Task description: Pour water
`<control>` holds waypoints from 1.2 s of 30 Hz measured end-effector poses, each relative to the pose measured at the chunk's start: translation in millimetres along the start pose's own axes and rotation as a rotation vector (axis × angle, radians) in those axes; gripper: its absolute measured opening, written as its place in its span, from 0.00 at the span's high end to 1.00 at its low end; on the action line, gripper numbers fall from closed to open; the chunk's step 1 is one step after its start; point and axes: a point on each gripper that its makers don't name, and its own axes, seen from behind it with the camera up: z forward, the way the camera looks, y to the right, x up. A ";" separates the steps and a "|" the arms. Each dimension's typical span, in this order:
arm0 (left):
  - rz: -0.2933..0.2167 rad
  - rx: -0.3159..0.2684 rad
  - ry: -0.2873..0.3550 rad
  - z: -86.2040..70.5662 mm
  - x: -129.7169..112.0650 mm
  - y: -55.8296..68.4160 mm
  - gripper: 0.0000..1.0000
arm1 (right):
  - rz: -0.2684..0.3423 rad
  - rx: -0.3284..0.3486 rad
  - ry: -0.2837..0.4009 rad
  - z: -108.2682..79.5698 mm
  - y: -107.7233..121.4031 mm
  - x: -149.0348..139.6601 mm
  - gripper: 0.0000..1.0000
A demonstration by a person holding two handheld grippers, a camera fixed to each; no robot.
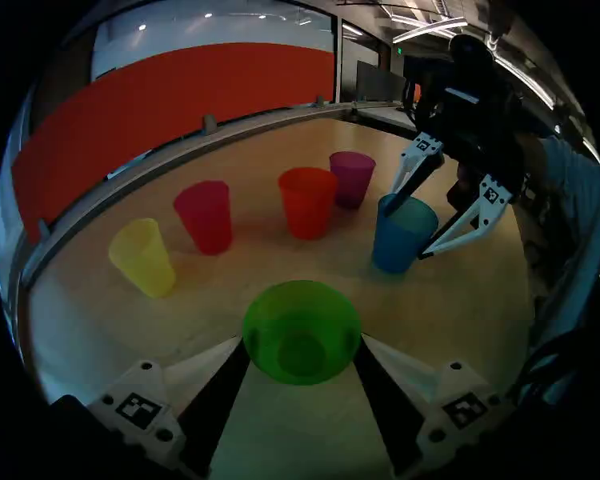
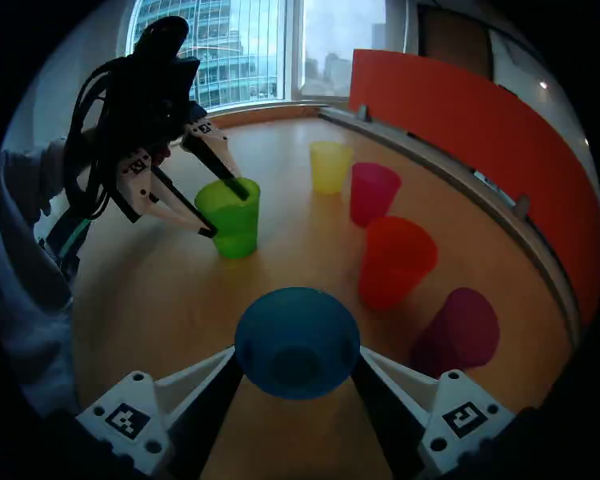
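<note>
Four cups (image 1: 306, 200) lined the bench (image 1: 468, 308) edge; left hand-held gripper (image 1: 302, 346) clasped the green cup (image 1: 302, 328), right hand-held gripper (image 2: 298, 352) the blue cup (image 2: 297, 340).

Camera placement: two gripper-borne fisheye views, set low over one table (image 1: 468, 312) and aimed roughly toward each other.
The left gripper view is taken along the left gripper (image 1: 300, 346), very near the green cup (image 1: 302, 332) between its jaws, toward an orange panel (image 1: 180, 96); the right gripper view is taken along the right gripper (image 2: 297, 352), equally near the blue cup (image 2: 297, 342), toward windows (image 2: 220, 48). The tabletop, both those cups and the loose cups (image 1: 307, 202) are shared, and the opposite gripper is caught in each.
</note>
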 end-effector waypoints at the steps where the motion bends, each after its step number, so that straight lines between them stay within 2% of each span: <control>1: 0.000 0.000 -0.001 0.0 0.0 -0.1 0.14 | 0.001 0.000 0.001 -0.3 0.0 0.3 0.09; 6: 0.000 0.003 -0.002 -0.1 -0.1 -0.5 0.13 | 0.009 -0.002 0.005 -1.1 -0.3 1.5 0.05; 10: -0.008 0.004 -0.005 -0.6 0.4 -1.0 0.00 | 0.016 0.004 -0.001 -1.4 -2.5 -0.4 0.00; 23: 0.011 0.025 -0.039 -9.7 -14.9 -6.1 0.00 | 0.030 -0.021 -0.006 -10.9 -0.5 -14.7 0.00; 36: -0.044 0.066 -0.041 -32.1 -40.4 -14.1 0.00 | 0.080 -0.074 0.010 -41.9 7.4 -38.2 0.00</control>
